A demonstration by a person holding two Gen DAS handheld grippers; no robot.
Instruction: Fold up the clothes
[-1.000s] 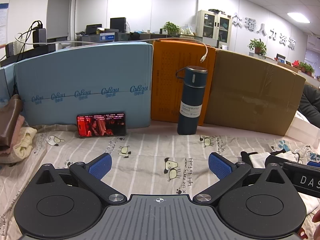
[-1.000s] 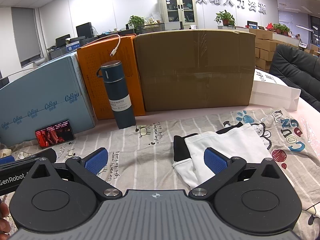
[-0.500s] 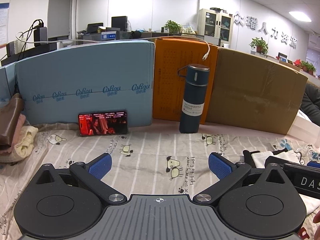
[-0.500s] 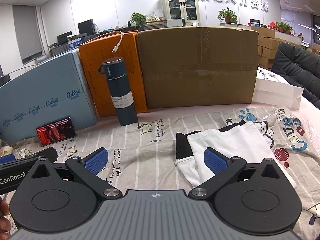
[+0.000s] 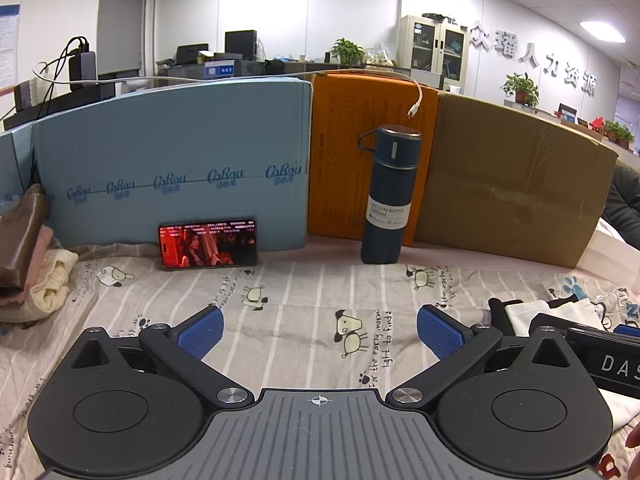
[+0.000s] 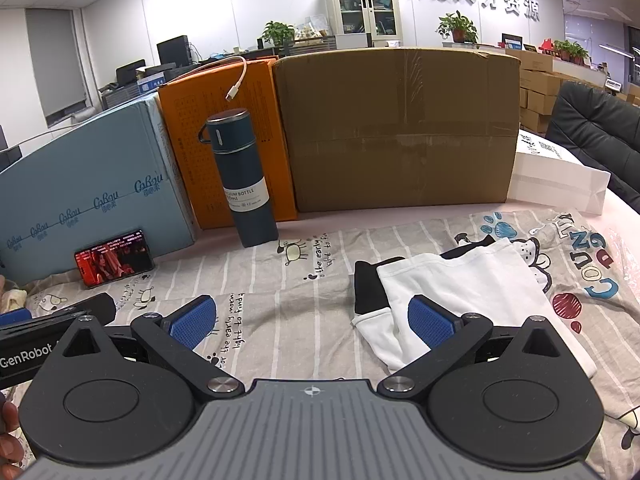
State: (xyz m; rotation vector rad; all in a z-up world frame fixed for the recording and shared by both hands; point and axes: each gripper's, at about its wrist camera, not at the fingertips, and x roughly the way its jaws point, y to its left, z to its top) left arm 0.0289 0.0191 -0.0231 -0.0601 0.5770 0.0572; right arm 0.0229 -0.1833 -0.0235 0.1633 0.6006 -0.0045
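A white garment (image 6: 460,280) with a black layer showing at its left edge and behind its far end lies loosely folded on the right side of the worktop (image 6: 280,320), a smooth, soft-looking cloth with a hemmed end turned toward the right gripper (image 6: 312,322). It rests partly over a grey printed T-shirt (image 6: 580,264) spread flat beneath it, decorated with blue paw prints, a cartoon figure and bold coloured letters. The right gripper hangs just over the near end of the white garment, its blue ribbed pads (image 6: 430,320) spread wide and holding nothing. The left gripper (image 5: 320,332) hangs over bare cloth to the left, jaws equally wide and empty, its textured blue pads (image 5: 200,332) apart above a striped beige bedsheet-style cover printed with small cartoon dogs and lines of text. At the back of the worktop stand a pale blue box (image 5: 172,176), an orange box (image 5: 352,152) with a white cable end draped over it, and a taped brown carton (image 6: 396,128). A dark blue cylindrical vacuum bottle (image 5: 390,196) stands upright before the orange box. A phone (image 5: 208,243) with a lit screen leans against the blue box. Folded brown, pink and cream clothes (image 5: 36,264) are piled at the far left.
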